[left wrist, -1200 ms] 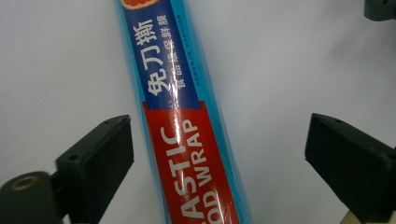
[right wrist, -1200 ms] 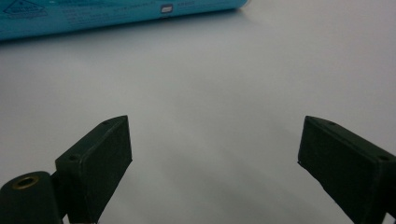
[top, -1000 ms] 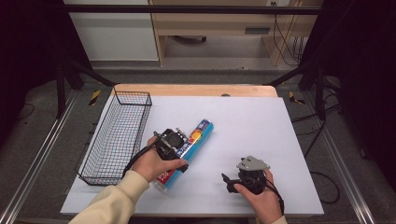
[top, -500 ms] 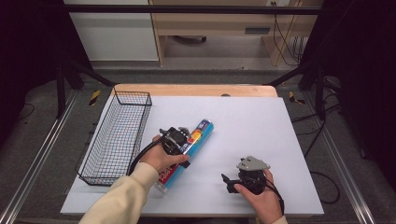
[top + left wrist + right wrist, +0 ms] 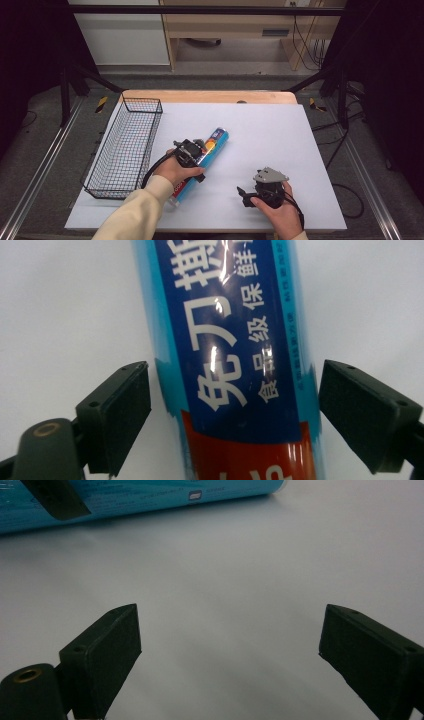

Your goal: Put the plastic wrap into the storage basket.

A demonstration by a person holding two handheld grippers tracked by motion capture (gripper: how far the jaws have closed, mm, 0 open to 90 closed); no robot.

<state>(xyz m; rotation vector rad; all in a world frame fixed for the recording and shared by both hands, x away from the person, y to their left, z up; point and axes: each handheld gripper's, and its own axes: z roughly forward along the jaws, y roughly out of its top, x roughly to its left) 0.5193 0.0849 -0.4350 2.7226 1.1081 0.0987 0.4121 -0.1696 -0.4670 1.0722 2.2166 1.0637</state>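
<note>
Now the left gripper [image 5: 196, 152] sits over the blue tube [image 5: 216, 141], jaws closing around it, not touching; the right gripper [image 5: 245, 195] beside the tube gapes wide.

Your wire basket [image 5: 125, 145] walls off the surface's [image 5: 280, 135] left edge. The roll [image 5: 207, 150] lies diagonally mid-surface; right of it you pass freely.

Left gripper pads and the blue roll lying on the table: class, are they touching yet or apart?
Apart. The left gripper view shows the left gripper straddling the blue roll, with white table visible between each pad and the roll; its jaws have just been closing.
</note>
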